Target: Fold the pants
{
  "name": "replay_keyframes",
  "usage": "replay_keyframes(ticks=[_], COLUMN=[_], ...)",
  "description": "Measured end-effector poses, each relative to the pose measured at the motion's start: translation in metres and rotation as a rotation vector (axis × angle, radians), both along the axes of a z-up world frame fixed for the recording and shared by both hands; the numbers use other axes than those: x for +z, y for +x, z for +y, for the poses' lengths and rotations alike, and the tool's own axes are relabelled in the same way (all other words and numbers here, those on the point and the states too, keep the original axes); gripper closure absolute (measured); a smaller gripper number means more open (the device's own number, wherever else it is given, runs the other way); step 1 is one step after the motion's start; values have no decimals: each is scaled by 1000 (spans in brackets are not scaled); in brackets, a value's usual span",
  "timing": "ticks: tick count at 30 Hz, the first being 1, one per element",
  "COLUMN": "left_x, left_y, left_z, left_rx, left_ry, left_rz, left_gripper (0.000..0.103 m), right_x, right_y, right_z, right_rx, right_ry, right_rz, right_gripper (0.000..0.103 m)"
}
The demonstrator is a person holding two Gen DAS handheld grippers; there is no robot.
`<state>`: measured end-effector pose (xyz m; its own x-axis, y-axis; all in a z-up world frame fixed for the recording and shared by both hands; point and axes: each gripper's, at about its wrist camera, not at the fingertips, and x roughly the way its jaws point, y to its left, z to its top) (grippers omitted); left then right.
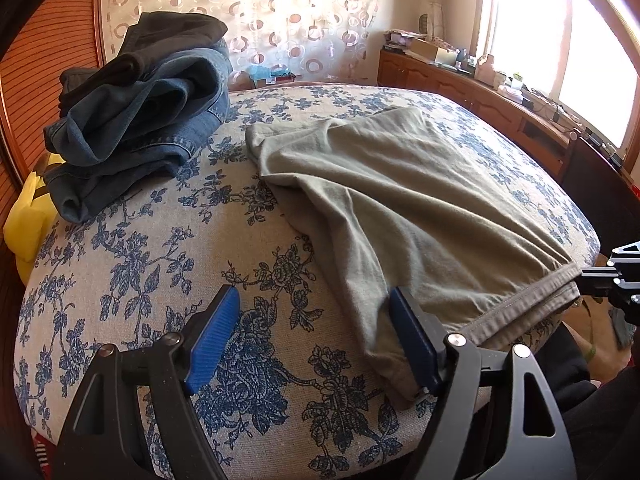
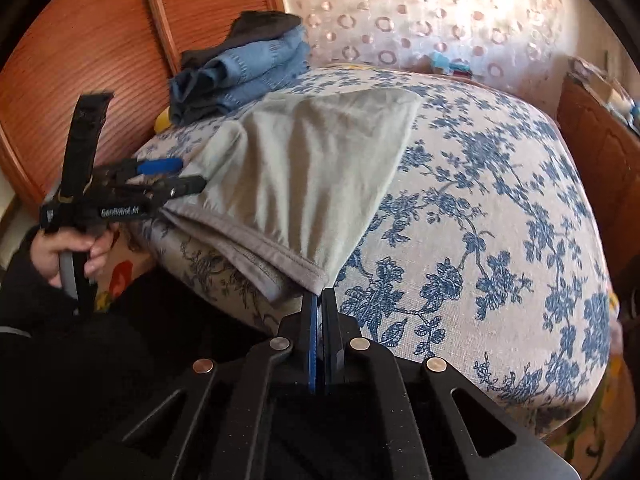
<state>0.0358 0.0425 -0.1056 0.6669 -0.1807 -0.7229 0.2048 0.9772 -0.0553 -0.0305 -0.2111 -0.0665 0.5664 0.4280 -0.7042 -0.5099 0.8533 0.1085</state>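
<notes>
Grey-green pants lie spread on the bed, waistband at the near edge; they also show in the right wrist view. My left gripper is open, low over the bed, its right finger against the near left edge of the pants. It also shows in the right wrist view. My right gripper is shut on the waistband corner at the bed's edge; part of it shows in the left wrist view.
The bed has a floral blue-and-cream cover. A pile of jeans and dark clothes sits at its far left, also visible in the right wrist view. A wooden cabinet stands at the right, a wooden panel at the left.
</notes>
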Motion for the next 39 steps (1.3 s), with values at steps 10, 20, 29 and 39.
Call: replay_keyframes(ticks=[10, 20, 29, 39], left_x=[5, 3, 4, 4], left_y=[-21, -31, -36, -43], left_z=[-2, -6, -10, -20], left_rx=[-42, -61, -79, -118], left_ry=[-76, -86, -105, -124], left_rz=[12, 31, 42, 46], left_gripper=[52, 57, 58, 66], right_x=[19, 3, -5, -9], right_y=[-6, 13, 20, 19], right_z=[-8, 11, 22, 28], right_rx=[-72, -105, -83, -72], right_ry=[82, 67, 35, 9], right_rz=[-90, -40, 1, 4], right_gripper=[71, 71, 67, 65])
